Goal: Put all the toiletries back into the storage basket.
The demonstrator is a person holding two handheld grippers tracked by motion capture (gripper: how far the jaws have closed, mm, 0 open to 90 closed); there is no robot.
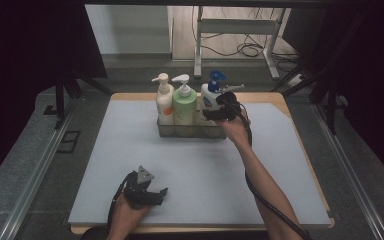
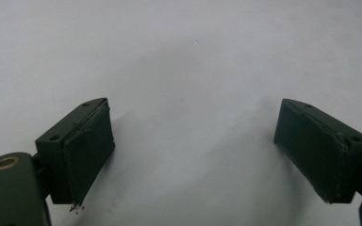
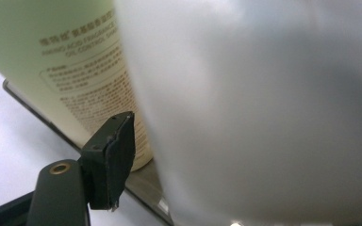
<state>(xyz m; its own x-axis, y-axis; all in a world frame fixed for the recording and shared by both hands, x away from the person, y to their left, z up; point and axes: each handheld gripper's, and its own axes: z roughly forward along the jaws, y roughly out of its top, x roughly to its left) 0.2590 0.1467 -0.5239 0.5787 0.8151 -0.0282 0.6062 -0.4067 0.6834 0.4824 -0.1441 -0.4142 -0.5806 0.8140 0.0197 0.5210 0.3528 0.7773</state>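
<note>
A clear tray [image 1: 190, 131] at the back of the mat holds three upright bottles: a cream pump bottle [image 1: 164, 102], a green pump bottle [image 1: 184, 105] and a white bottle with a blue spray top [image 1: 211, 95]. My right gripper [image 1: 220, 107] reaches around the white bottle from the right. In the right gripper view that white bottle [image 3: 264, 117] is blurred and very close between the jaws. One pad [image 3: 120, 155] stands a sliver off its side, with the green bottle [image 3: 52, 56] behind; the other jaw is hidden. My left gripper [image 1: 159, 192] [image 2: 193, 141] rests open on the mat, holding nothing.
The grey mat [image 1: 205, 165] covers a wooden table, with bare room between the tray and the front edge. The tray's rim [image 3: 141, 188] runs just under my right jaw. Dark curtains flank the table, and a desk frame [image 1: 240, 30] with cables stands beyond it.
</note>
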